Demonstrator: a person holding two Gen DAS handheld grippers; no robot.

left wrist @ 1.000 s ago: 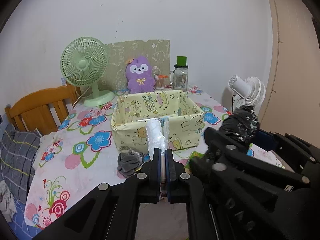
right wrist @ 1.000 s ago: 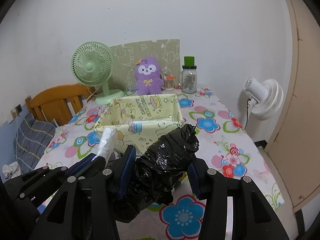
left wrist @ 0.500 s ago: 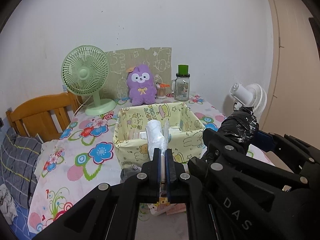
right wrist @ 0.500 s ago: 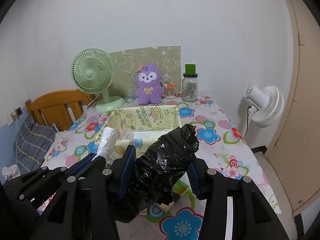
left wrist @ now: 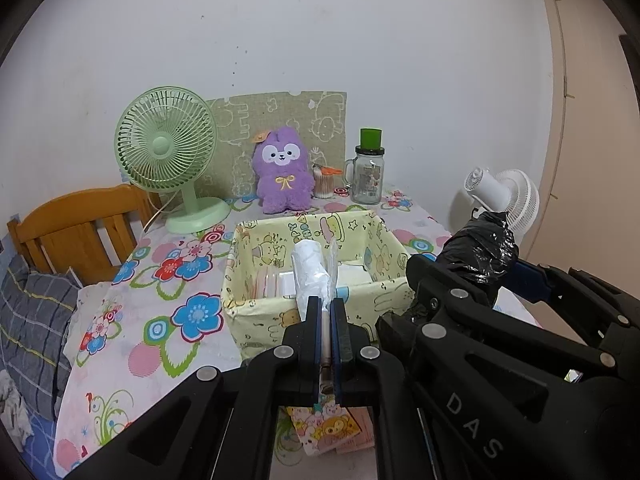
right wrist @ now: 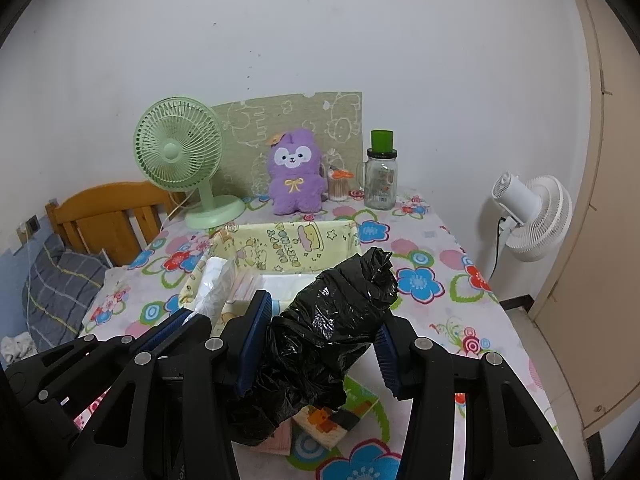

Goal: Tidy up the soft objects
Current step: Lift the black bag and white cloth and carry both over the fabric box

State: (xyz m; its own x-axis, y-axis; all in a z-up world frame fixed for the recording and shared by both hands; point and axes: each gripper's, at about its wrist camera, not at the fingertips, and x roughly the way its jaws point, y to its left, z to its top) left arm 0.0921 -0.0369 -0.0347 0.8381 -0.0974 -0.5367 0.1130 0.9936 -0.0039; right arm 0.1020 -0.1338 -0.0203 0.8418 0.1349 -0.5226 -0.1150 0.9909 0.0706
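Floral table (left wrist: 160,344) bears yellow box (left wrist: 272,312) (plus green fan (left wrist: 172,160))

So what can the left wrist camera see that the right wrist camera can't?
Only the left wrist view shows the left tongs pinched shut on the white roll seen from behind.

Only the right wrist view shows the right tongs squeezing the black bag bundle from both sides, and the colourful packets under it.

Both show the yellow box, purple plush, green fan, jar, white fan and flowery tablecloth.
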